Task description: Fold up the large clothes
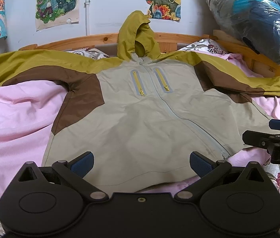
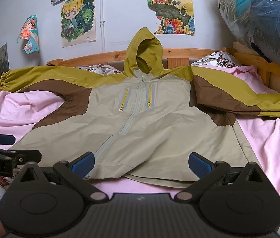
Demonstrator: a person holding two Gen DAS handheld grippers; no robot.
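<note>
Bedding [image 1: 11, 119] is carrying the jacket [image 1: 140, 115], lying flat, front up, sleeves spread. Left gripper [image 1: 141, 163] and right gripper [image 2: 141, 163] are hovering wide open, empty, at the hem; pinching sleeve cuffs first looks wisest.

Black left gripper [image 1: 141, 163], blue fingers [image 1: 82, 164], silver pivot screws

Beige-olive-brown jacket [image 1: 140, 123], pink sheet [image 1: 15, 119]

Soft, even daylight, faint shadows, sharp focus, strong fisheye bending at edges.
</note>
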